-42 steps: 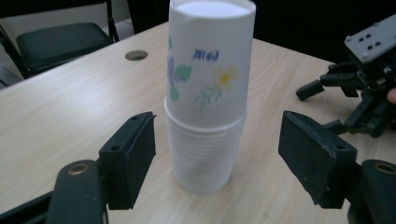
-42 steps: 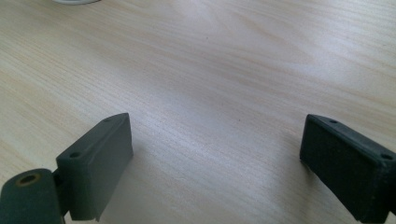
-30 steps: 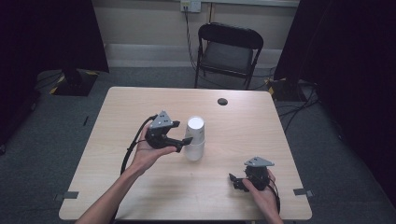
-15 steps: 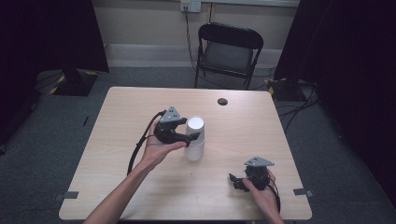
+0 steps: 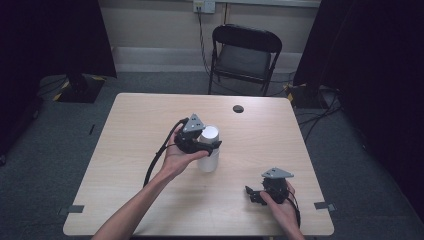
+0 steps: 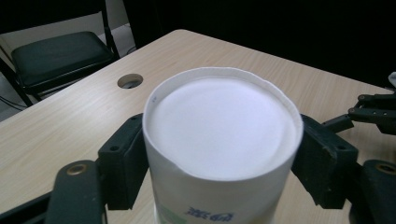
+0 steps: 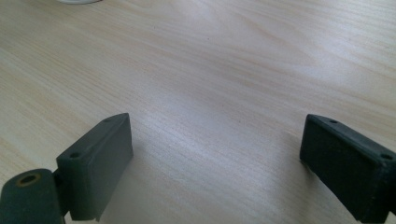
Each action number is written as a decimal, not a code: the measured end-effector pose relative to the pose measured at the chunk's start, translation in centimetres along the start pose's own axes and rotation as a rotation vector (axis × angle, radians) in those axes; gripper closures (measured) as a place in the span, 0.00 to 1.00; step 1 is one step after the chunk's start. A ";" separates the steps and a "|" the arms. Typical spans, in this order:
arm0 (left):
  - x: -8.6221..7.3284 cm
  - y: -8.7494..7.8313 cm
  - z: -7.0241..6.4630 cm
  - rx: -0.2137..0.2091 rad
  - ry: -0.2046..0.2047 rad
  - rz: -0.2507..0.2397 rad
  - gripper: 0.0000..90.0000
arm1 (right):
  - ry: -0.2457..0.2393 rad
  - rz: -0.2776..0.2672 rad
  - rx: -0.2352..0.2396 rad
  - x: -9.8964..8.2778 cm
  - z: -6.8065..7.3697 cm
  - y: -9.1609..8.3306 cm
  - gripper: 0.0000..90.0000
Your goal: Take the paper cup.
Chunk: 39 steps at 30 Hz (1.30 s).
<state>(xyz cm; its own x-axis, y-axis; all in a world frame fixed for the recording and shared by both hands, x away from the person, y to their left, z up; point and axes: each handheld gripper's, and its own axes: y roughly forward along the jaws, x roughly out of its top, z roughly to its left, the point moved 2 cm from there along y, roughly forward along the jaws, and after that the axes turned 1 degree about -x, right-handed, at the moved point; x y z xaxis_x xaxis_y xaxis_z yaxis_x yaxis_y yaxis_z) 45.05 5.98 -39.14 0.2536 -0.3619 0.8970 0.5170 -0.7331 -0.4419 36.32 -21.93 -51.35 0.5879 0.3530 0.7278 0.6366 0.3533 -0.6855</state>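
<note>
Forearm and hand (image 5: pixel 175 159) entered the high view from about seven o'clock, carrying the left gripper (image 5: pixel 209 145) up near the middle of the light wooden table (image 5: pixel 130 130). Its black cable looped back along the wrist toward seven o'clock. This gripper was clenched around a white cylindrical container (image 5: pixel 209 148) that stood upright close to the table's centre. In the left gripper view the two black jaws pressed against opposite sides of the container (image 6: pixel 219 140) just below its rim, one pad (image 6: pixel 122 165) at nine o'clock and the other at three o'clock. The container's flat white top faced the camera, and some blue print showed low on its wall, too cut off to read.

At about one o'clock from the container a small dark round hole (image 5: pixel 238 108) sat in the tabletop near the far edge; the left gripper view showed it at eleven o'clock beyond the container (image 6: pixel 130 80). Behind the table, at twelve o'clock, stood a black folding chair (image 5: pixel 244 55) on grey carpet.

Toward five o'clock from the container, well apart from it, the right hand (image 5: pixel 280 205) held the right gripper (image 5: pixel 251 193) low over the near right part of the table, its grey three-cornered plate on top. In the right gripper view the jaws stood wide apart, released, with bare wood grain between them (image 7: pixel 215 154).
</note>
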 end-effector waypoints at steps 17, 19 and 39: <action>0.2 0.4 0.2 -0.012 -0.037 0.008 0.35 | -0.001 0.000 0.000 0.0 0.0 0.0 0.10; 0.2 0.4 0.2 -0.011 -0.043 0.004 0.35 | -0.001 0.000 0.000 0.0 0.0 0.0 0.10; 1.6 -1.0 0.4 -0.018 -0.063 -0.044 0.36 | -0.001 0.000 0.000 0.0 0.0 0.0 0.10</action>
<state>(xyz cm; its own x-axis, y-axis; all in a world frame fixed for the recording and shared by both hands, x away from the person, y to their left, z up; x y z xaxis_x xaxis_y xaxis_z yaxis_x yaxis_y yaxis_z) 45.27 6.42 -37.25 0.2821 -0.2931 0.9135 0.5137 -0.7581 -0.4018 36.33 -21.93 -51.35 0.5877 0.3540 0.7276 0.6364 0.3530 -0.6858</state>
